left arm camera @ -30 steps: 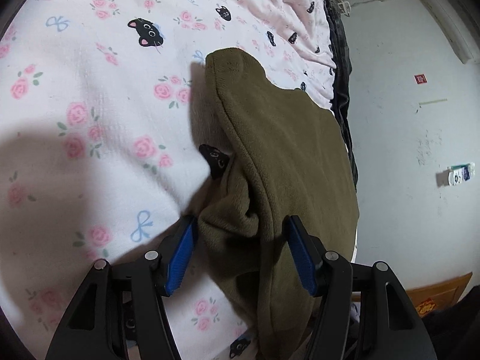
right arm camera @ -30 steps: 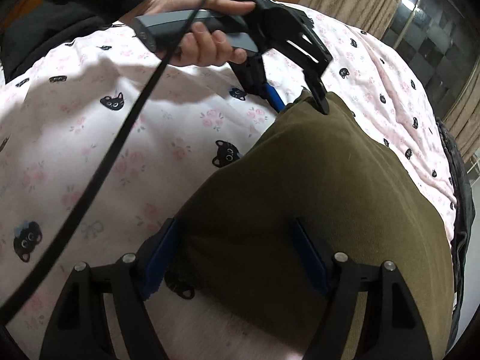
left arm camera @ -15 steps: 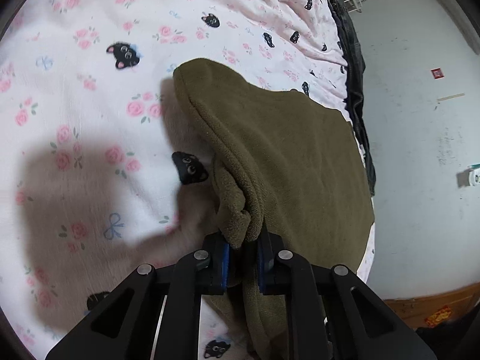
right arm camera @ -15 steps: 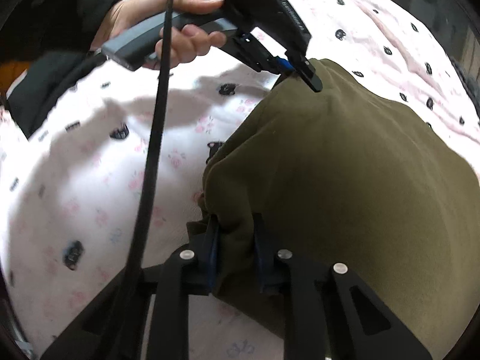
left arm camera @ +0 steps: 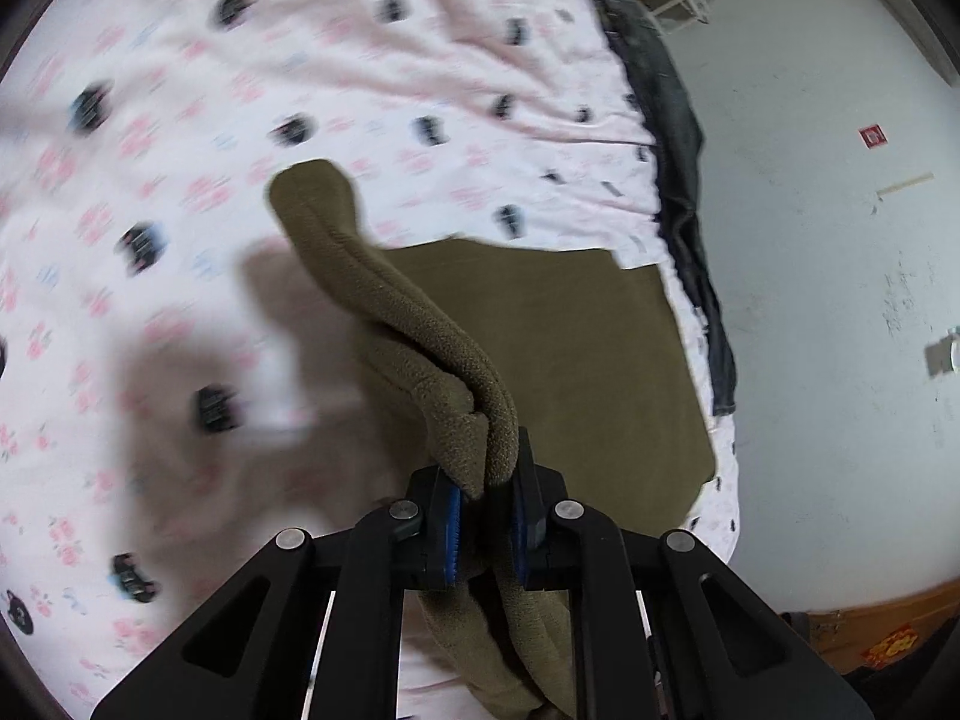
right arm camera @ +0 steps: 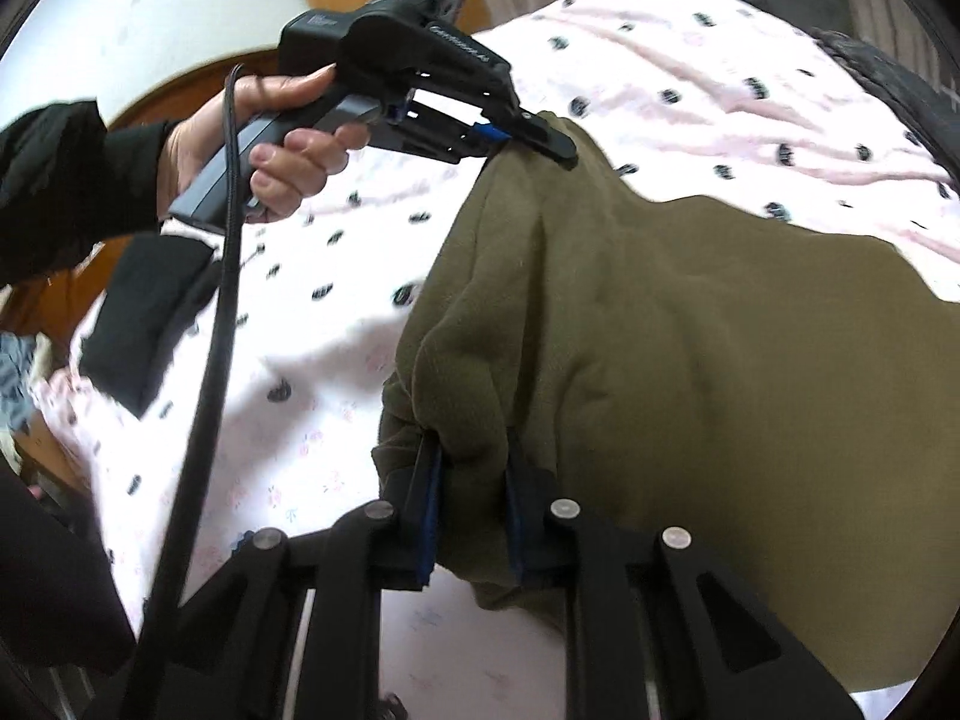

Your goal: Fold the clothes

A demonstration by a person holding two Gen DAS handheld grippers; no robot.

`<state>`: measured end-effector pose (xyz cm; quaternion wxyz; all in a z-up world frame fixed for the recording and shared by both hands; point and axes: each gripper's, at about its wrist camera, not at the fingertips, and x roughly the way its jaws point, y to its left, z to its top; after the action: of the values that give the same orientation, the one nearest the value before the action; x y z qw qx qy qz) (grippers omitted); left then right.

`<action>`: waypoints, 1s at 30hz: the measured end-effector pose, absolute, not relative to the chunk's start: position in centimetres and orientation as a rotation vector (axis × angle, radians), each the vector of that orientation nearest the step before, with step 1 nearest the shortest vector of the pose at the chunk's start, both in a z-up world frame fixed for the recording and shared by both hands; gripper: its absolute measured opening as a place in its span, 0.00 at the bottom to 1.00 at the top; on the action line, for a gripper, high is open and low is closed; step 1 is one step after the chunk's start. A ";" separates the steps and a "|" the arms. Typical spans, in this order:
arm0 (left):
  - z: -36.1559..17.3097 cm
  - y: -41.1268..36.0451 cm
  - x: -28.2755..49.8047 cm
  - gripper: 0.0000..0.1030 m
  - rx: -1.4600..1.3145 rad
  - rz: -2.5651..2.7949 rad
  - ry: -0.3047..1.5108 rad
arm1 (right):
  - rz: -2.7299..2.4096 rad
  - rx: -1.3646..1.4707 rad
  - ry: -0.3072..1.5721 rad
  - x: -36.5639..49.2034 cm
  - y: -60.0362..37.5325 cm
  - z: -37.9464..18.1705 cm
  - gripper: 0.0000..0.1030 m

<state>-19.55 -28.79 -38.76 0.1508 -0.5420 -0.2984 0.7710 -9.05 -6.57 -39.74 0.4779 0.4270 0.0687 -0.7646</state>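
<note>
Bedsheet (left arm camera: 180,192) print perhaps motion-blurred

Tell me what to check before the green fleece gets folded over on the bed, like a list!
1. Left hand-held gripper has a firm hold: ok, its blue pads pinch a bunched edge of the olive fleece garment.
2. Right hand-held gripper has a hold too: ok, fleece is squeezed between its pads.
3. The held edge is off the cat-and-rose bedsheet: ok, it hangs up from the grippers while the rest lies on the bed.
4. Landing spot is free: cannot tell, the far side is blurred.
5. The black cable stays off the fleece: ok, it hangs beside it.
6. Black cloth near the bed edge is out of the way: ok.
</note>
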 end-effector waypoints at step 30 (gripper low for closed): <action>-44.2 8.3 -42.9 0.10 -1.636 2.076 -0.684 | -2.146 1.206 -0.176 -26.3 30.2 -41.6 0.12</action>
<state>-42.90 8.33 -44.21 0.2040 -0.5866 -0.2452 0.7444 -26.27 30.19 -41.60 0.3305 0.4611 -0.0674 -0.8207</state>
